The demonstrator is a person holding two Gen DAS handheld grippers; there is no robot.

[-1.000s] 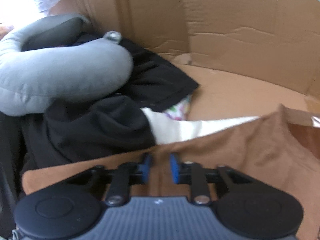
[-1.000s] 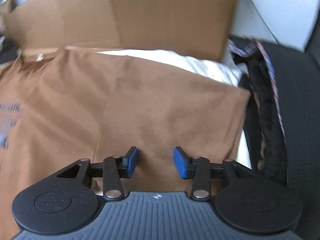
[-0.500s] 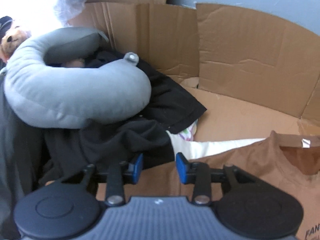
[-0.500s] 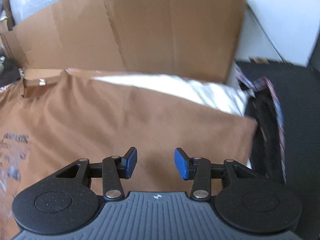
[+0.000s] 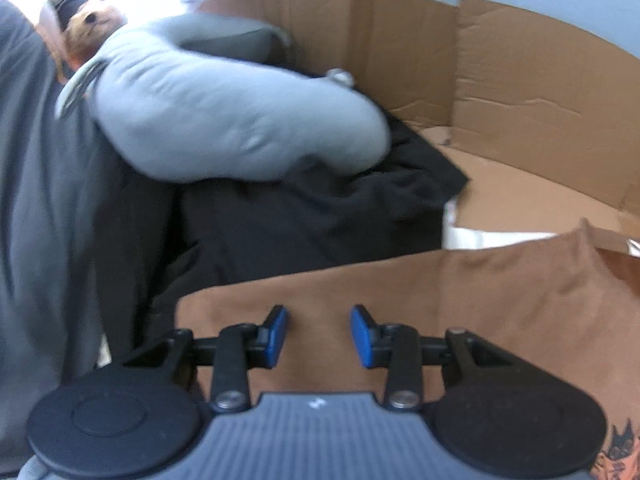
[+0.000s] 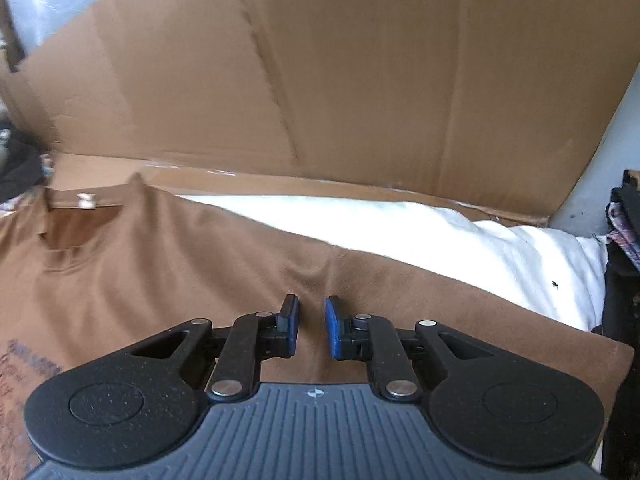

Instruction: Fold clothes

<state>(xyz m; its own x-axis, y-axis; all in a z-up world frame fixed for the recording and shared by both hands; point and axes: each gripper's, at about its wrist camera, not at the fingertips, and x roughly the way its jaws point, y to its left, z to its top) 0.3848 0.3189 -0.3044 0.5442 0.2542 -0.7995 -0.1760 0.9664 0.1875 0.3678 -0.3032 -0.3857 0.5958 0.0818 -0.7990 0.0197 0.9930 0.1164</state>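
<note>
Off at the far left, a small teddy bear (image 5: 90, 26) peeks over a grey neck pillow (image 5: 224, 120) that lies across a heap of black clothing (image 5: 304, 220). Beside that heap the brown T-shirt (image 5: 460, 312) lies spread flat, front up, its collar (image 6: 82, 208) pointing toward the upright cardboard wall (image 6: 340, 72) behind it. The left gripper (image 5: 319, 334) hangs over the shirt's left edge with its blue pads (image 5: 276, 334) well apart, released and holding nothing. Further right, the right gripper (image 6: 312, 330) sits low over the shirt's right side; its pads (image 6: 332, 330) are nearly together with a narrow gap, and the cloth puckers just ahead of them, but I cannot tell whether fabric is pinched between them. A white cloth (image 6: 460, 236) shows beneath the shirt's far edge, and dark fabric (image 6: 622, 280) lies at the far right.
</note>
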